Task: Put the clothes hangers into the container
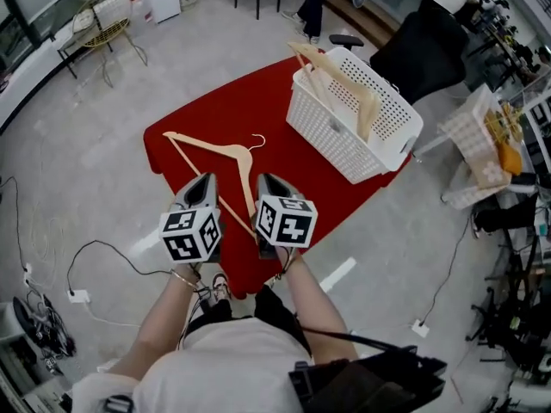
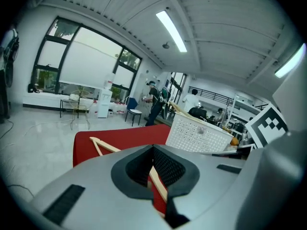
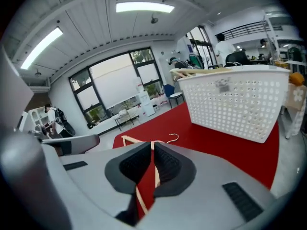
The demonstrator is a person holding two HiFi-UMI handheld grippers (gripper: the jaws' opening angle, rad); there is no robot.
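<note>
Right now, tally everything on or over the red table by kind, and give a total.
loose hanger lying on the red table: 1
basket hangers, standing in the basket: at least 2 show
white basket: 1
grippers, left gripper and right gripper: 2
Total: at least 6

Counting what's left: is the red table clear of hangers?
No, one wooden hanger lies on the red table.
</note>
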